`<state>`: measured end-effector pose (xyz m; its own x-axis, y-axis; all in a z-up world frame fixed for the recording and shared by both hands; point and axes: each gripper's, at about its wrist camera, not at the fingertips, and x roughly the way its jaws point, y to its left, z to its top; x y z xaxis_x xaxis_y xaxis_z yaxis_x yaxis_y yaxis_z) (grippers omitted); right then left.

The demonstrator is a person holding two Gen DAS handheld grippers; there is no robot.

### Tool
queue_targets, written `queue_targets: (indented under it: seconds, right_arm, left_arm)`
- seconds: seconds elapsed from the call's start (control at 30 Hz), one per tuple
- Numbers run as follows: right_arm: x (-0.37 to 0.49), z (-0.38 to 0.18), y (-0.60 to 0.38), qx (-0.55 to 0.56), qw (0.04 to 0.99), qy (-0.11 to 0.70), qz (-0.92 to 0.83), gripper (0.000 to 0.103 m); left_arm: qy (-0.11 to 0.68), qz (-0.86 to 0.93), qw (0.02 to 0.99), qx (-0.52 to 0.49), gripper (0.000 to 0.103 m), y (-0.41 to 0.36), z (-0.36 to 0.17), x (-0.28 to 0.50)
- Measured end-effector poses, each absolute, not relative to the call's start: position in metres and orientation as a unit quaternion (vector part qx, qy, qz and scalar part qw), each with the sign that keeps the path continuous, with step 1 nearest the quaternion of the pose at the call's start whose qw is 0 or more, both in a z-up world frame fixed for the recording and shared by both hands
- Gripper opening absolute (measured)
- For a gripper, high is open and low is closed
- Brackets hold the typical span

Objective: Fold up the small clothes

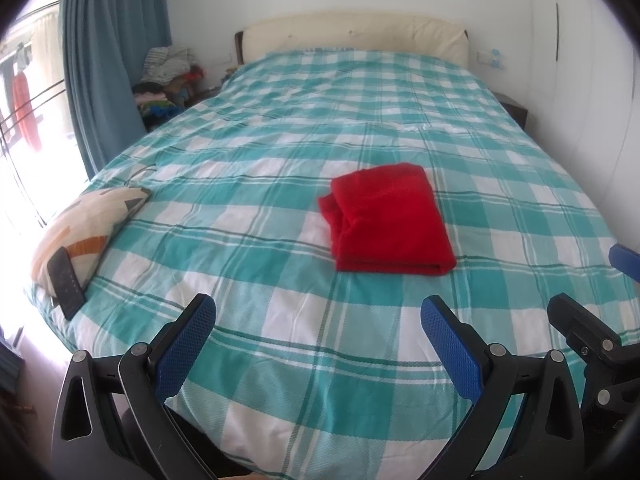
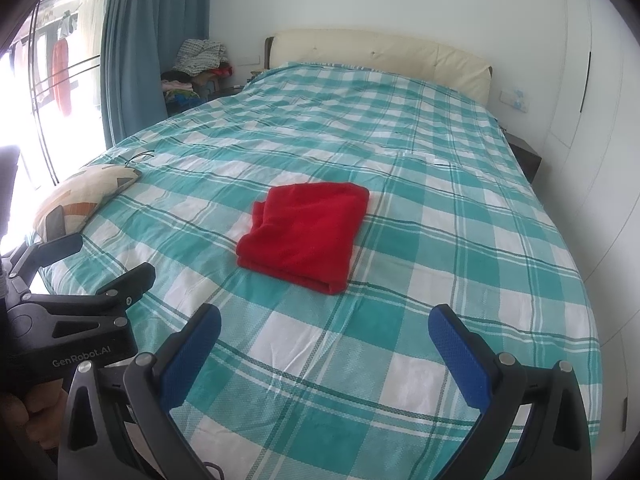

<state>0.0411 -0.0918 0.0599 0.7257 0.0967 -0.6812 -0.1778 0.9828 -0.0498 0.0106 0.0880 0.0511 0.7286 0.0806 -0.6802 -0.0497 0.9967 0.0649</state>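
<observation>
On the bed (image 1: pixel 280 360), folded red cloth (image 1: pixel 390 220) lies ahead of both grippers, long axis running away; left gripper (image 1: pixel 318 320) and right gripper (image 2: pixel 324 326) fingers wide, empty, about equally near.

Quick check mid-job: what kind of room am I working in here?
A home bedroom, most likely. A large bed with a checked cover fills the view, backed by a padded headboard; blue curtains hang at the window, and the folded red garment lies on the bed.
</observation>
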Motion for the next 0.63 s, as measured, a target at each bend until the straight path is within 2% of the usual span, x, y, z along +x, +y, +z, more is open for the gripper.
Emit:
queue_targets:
  seconds: [0.63]
  right_arm:
    - [0.0443, 0.0542, -0.1019, -0.049, 0.925, 0.370, 0.067, 0.102]
  left_arm:
    - [0.364, 0.039, 0.930, 0.018, 0.103, 0.0855, 0.0439, 0.0106]
